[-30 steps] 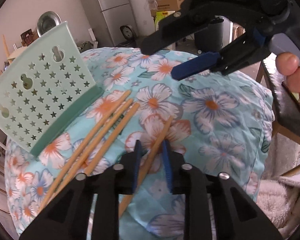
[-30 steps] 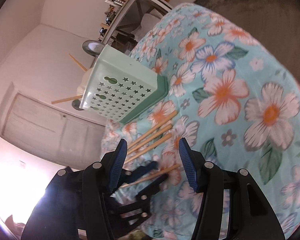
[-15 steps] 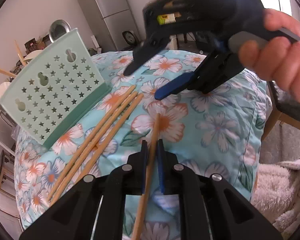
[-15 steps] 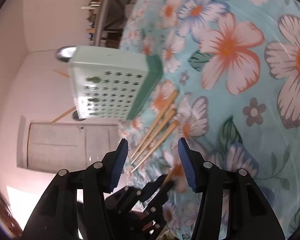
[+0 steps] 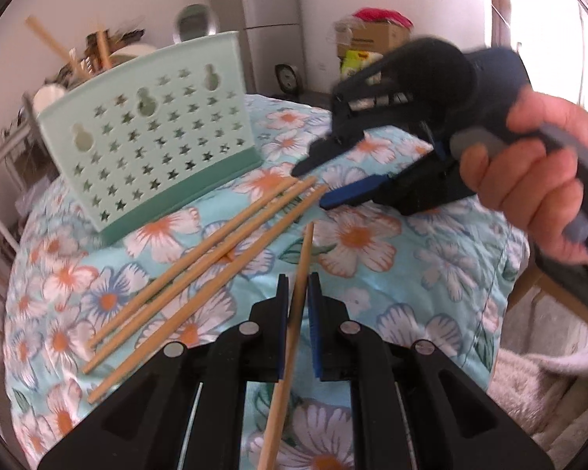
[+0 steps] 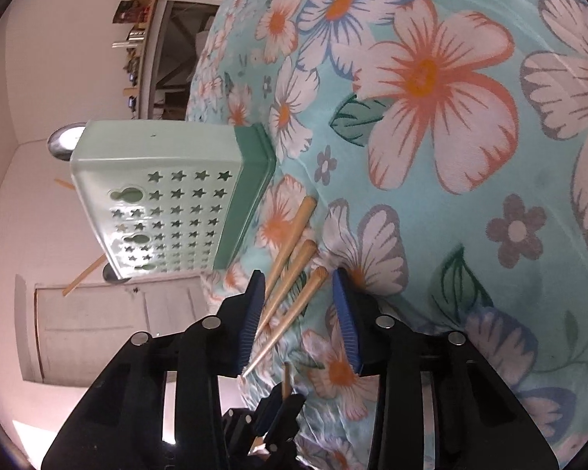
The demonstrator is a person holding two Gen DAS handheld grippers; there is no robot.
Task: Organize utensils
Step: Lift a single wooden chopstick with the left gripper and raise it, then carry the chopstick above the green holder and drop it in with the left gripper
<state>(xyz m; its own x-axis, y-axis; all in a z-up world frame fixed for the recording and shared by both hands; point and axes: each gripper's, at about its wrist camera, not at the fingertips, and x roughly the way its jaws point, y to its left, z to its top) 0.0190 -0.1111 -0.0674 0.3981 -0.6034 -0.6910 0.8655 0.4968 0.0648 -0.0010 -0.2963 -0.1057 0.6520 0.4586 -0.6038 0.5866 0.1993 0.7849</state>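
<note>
Left gripper (image 5: 298, 305): pinching a single chopstick (image 5: 294, 313), pads pressing on it from both sides. The stick is running right along the line of the gripper, far tip poking out ahead over the cloth, near end sticking out back toward the camera.

Right gripper (image 6: 300, 313): jaws have just been closing in, but they're still standing apart and not pressing on anything. It's coming at the loose sticks from their far ends, a person's hand (image 5: 537, 168) wrapping the handle.

Loose chopsticks (image 5: 200, 266): three of them lying side by side on the floral cloth (image 5: 411, 258), fanning slightly. In the right wrist view their near ends are sitting between the right gripper's blue pads; the leftmost one is looking really close to the left pad, can't tell if it's actually touching.

Utensil holder (image 5: 153, 137): mint green, star cutouts, darker green base. It's standing on the cloth just beyond the three sticks, leaning a bit in this fisheye view.

Held stick vs the rest: it's sitting just to the right of the three in the left wrist view, apart from them.

Bench: fully covered by the flowery cloth, so only the cloth is showing.

Background: fridge (image 5: 254, 19) and cardboard box (image 5: 372, 37) sitting against the far wall.
</note>
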